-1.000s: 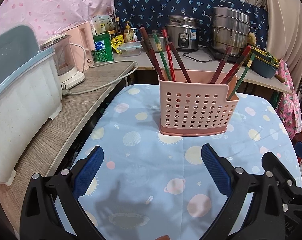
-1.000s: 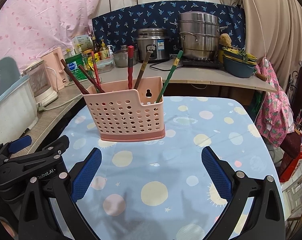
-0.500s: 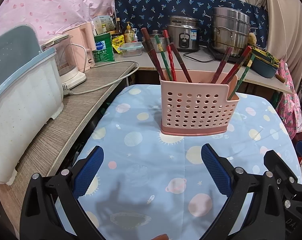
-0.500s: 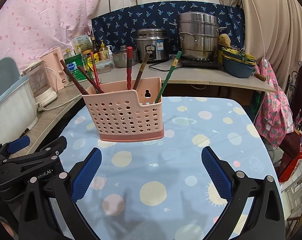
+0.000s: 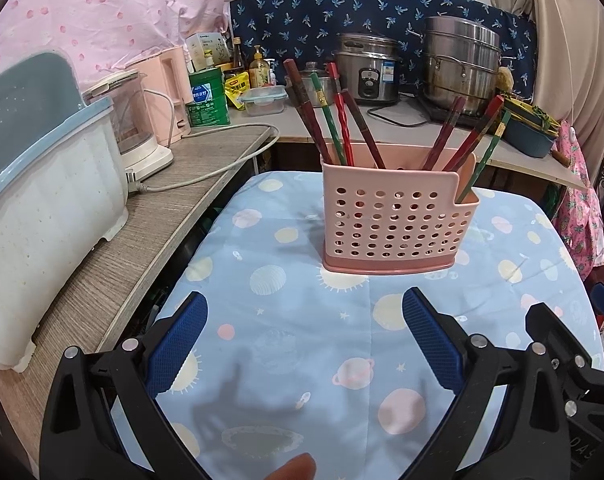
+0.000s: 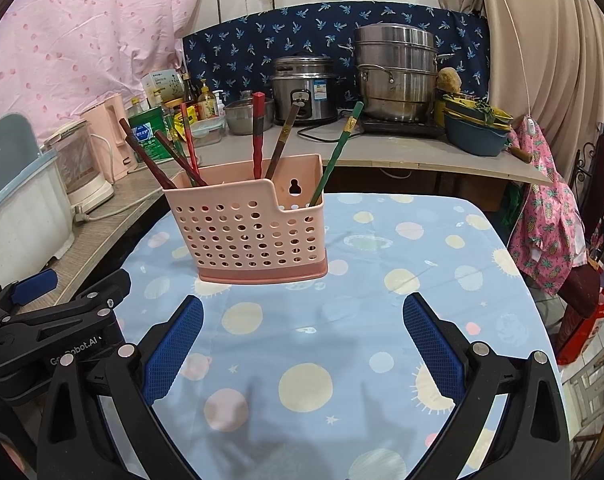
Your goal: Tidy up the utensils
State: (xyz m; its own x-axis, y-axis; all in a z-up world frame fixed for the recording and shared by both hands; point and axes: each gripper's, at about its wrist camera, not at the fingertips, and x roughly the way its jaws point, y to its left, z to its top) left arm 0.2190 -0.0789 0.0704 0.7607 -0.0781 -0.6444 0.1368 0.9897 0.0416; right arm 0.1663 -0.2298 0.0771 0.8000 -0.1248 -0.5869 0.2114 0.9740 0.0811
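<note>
1. The bench (image 5: 286,344), covered in a soft pale-blue cloth printed with suns and planets, fills the lower part of both views. No loose utensil shows on it.
2. The pink perforated plastic utensil holder (image 5: 394,224) stands upright at about 12 o'clock in the left wrist view and about 11 o'clock in the right wrist view. It has rigid walls with rows of round holes, a darker pink base and a lower, stepped section at one end.
3. The left hand-held gripper (image 5: 302,344) hovers above the cloth with its jaws spread wide and nothing between the blue, cross-hatched pads. It is well short of the holder.
4. The right hand-held gripper (image 6: 302,344) is likewise wide open and empty, its textured blue pads framing bare cloth.
5. The slender red, brown and green lacquered chopsticks (image 5: 334,116) lean outward in the holder: one cluster at the holder's 10 o'clock corner, others toward 2 o'clock, and a green one in the low section.
6. Judging by this, the sorting looks finished or nearly so. Any next move would call for pinching a thin, smooth stick near its upper end without tipping the light holder.
</note>
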